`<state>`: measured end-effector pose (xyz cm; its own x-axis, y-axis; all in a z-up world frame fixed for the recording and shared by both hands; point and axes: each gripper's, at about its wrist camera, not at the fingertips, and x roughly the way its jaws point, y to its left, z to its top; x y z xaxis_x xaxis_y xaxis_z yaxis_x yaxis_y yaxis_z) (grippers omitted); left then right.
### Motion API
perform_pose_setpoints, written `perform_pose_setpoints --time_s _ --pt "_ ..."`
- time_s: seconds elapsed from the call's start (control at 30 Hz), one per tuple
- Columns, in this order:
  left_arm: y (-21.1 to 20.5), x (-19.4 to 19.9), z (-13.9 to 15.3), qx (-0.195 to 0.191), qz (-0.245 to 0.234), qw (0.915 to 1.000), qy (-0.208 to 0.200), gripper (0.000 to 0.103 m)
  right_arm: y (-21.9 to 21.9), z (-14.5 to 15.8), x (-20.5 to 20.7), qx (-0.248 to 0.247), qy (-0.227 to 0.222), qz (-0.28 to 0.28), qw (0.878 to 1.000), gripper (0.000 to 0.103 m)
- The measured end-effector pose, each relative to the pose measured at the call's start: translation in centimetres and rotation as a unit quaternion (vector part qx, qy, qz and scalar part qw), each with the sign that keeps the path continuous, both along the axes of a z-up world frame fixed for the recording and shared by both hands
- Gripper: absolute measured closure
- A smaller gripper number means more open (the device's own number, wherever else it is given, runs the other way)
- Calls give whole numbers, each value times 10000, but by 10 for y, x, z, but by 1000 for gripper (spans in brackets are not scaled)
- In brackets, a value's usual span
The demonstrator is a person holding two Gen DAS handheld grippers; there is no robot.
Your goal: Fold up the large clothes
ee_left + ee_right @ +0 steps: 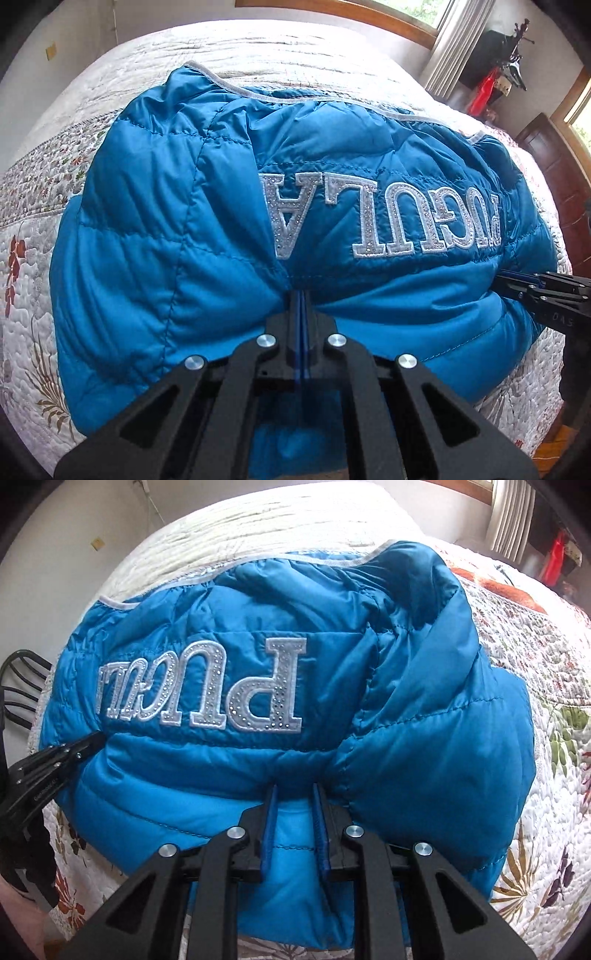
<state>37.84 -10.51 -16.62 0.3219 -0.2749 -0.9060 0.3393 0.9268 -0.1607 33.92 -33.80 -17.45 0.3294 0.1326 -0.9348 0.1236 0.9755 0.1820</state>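
Observation:
A blue quilted puffer jacket (177, 206) with large silver letters lies folded on the bed, lettering upside down to me. It also shows in the right wrist view (424, 720). My left gripper (301, 295) is shut on a pinch of the jacket's near edge. It also shows at the left of the right wrist view (98, 738). My right gripper (295, 794) has its blue pads a little apart with jacket fabric bulging between them, on the near edge. It shows at the right of the left wrist view (502, 278).
The bed's white floral quilt (29, 258) surrounds the jacket. A dark wooden headboard (557, 166) and curtained window (450, 40) are at the right. A black chair (18, 686) stands by the bed's left side.

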Motion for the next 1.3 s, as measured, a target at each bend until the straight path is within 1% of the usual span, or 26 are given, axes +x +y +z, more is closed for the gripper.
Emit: perform_pose_setpoints --time_s 0.03,0.07,0.1,0.13,0.17,0.2,0.23,0.3,0.33,0.4,0.5,0.53,0.57,0.63,0.73,0.8,0.97,1.07,1.1,1.13,1.17,1.2,1.23,1.27,1.3 --pt "0 1 6 -30 29 10000 64 101 -4 10 -5 143 -84 -66 9998 83" --pt "5 0 13 -83 72 9999 108 100 -11 21 -10 349 -266 -141 9989 78" --pt "9 -1 21 -179 120 9997 76 99 -20 33 -18 590 -508 -209 9967 66" --pt "19 -4 32 -303 179 9994 -2 90 -31 44 -27 780 -731 -301 9938 58" --pt "30 -6 40 -365 242 9990 -89 68 -44 52 -34 879 -885 -436 9912 46" --pt "41 -6 48 -406 308 9985 -195 54 -59 58 -39 911 -955 -583 9895 38" --pt "54 -5 54 -417 393 9979 -305 39 -74 60 -44 929 -995 -730 9880 35" --pt "82 1 60 -384 635 9966 -370 39 -103 59 -51 963 -1013 -1027 9848 27" --pt "95 7 58 -413 776 9956 -318 37 -117 57 -51 1026 -967 -1160 9832 26" --pt "118 19 54 -561 1017 9932 -118 36 -140 45 -51 1416 -862 -1250 9782 21" --pt "145 31 40 -915 1216 9882 166 36 -155 22 -44 1926 -755 -1328 9693 19" --pt "148 34 36 -1059 1216 9866 231 34 -159 17 -43 2044 -738 -1335 9669 19" --pt "150 38 31 -1159 1204 9855 301 30 -160 12 -41 2166 -738 -1336 9643 18" --pt "148 43 20 -1244 1117 9850 437 30 -163 2 -34 2378 -709 -1266 9604 15" --pt "139 49 4 -1261 1071 9846 570 24 -162 -10 -22 2388 -557 -1226 9617 13" --pt "136 53 -4 -1357 1034 9834 625 24 -160 -17 -16 2425 -478 -1192 9616 13" --pt "127 68 -17 -1482 985 9810 772 19 -150 -24 -1 2505 -455 -1070 9611 12" --pt "123 77 -24 -1626 1061 9764 947 20 -138 -25 12 2462 -389 -1018 9631 15" --pt "120 78 -25 -1638 1058 9761 962 21 -134 -26 16 2408 -346 -1003 9648 15" --pt "117 80 -24 -1626 1045 9765 954 25 -129 -24 18 2343 -321 -982 9667 17" --pt "115 80 -23 -1631 1031 9765 960 36 -126 -23 20 2273 -291 -980 9684 26" --pt "111 81 -20 -1660 1024 9759 977 43 -124 -21 22 2293 -262 -977 9681 41" --pt "109 80 -16 -1659 1043 9759 964 59 -122 -18 22 2374 -263 -964 9663 50" --pt "104 80 -10 -1633 1061 9765 924 72 -119 -13 21 2414 -281 -941 9654 63" --pt "101 78 -3 -1620 1057 9773 865 77 -118 -6 19 2424 -322 -915 9653 72"
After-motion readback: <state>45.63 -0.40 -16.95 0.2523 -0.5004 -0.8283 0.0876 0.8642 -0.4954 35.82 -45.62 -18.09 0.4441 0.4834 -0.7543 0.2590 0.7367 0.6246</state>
